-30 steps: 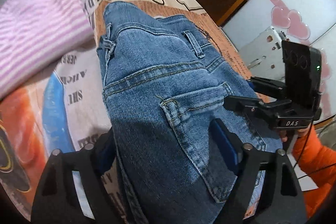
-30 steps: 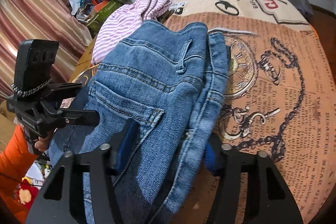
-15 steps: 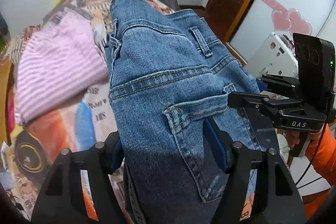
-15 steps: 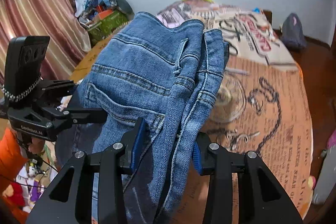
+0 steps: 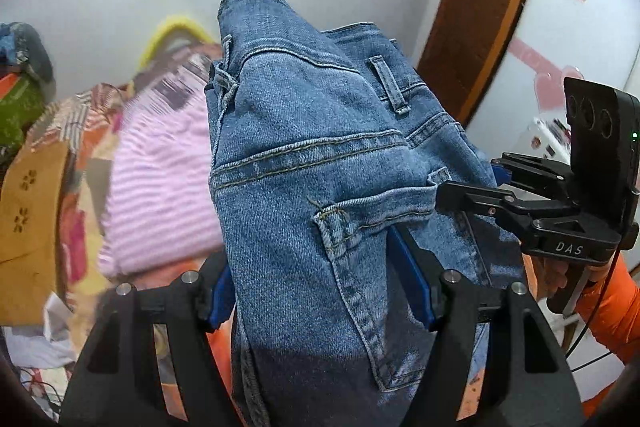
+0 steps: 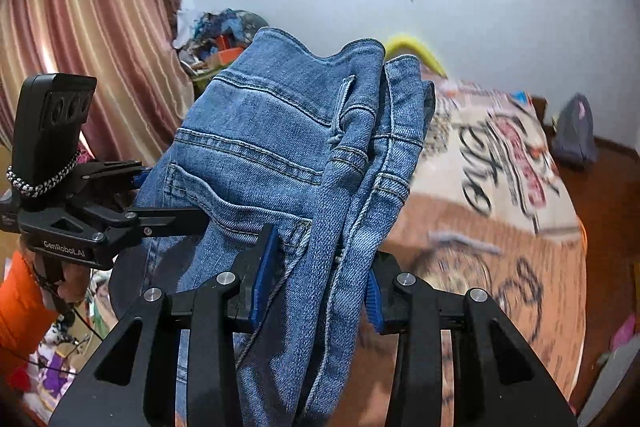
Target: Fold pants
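While clamping jeans (image 5: 320,155), both grippers tilted

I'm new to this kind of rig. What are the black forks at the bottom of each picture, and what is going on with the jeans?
Each picture comes from a camera on a hand-held gripper that a person carries, looking along its two fingers. The forks are those fingers. The left hand-held gripper and right hand-held gripper both clamp the blue jeans, held up above the bed's printed cover. Each view also shows the other gripper from the side. A pink striped garment lies on the bed.
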A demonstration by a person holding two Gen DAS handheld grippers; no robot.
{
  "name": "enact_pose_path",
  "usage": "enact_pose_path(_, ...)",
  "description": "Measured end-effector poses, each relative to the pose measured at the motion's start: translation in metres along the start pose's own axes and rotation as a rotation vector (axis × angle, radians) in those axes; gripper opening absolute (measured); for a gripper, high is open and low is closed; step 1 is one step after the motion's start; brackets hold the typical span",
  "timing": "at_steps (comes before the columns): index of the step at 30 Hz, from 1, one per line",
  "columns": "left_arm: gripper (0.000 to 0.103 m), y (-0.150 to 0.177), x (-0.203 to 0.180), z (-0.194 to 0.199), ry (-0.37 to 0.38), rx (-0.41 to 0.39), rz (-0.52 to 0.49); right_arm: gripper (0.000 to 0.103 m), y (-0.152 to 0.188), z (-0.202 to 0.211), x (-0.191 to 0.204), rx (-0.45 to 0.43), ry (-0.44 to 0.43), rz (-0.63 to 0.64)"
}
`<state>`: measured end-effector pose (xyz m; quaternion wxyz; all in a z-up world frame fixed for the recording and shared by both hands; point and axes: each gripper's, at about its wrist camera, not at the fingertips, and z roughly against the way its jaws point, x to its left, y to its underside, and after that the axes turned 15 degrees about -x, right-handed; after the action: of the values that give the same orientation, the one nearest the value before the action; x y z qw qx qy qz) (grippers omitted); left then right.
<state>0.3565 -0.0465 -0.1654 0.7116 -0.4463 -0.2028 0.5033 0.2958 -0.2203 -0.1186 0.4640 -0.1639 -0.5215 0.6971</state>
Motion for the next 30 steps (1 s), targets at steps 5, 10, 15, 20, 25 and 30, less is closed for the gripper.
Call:
enact_pose_path(5,0.069,-0.020,0.035,0.002,-0.032,-0.032,0.016,0.035,-0.023,-0.031,0.010,-0.035,-0.029,0.041)
enact_pose_path(10,0.069,-0.039,0.073,-0.009,-0.053,-0.057,0.036,0.035,-0.040,-0.067,0.015,-0.058,-0.053,0.055)
enact_pose_path(15,0.069,-0.052,0.107,-0.030,-0.072,-0.063,0.050,0.035,-0.053,-0.110,0.015,-0.063,-0.054,0.056)
enact_pose_path(20,0.069,-0.061,0.144,-0.062,-0.077,-0.058,0.072,0.035,-0.062,-0.153,0.005,-0.055,-0.060,0.016)
enact_pose_path(25,0.069,-0.055,0.181,-0.105,-0.082,-0.024,0.097,0.035,-0.058,-0.196,-0.008,-0.026,-0.061,-0.011)
enact_pose_path(30,0.069,-0.038,0.215,-0.153,-0.080,0.036,0.159,0.035,-0.038,-0.243,-0.022,0.033,-0.034,-0.005)
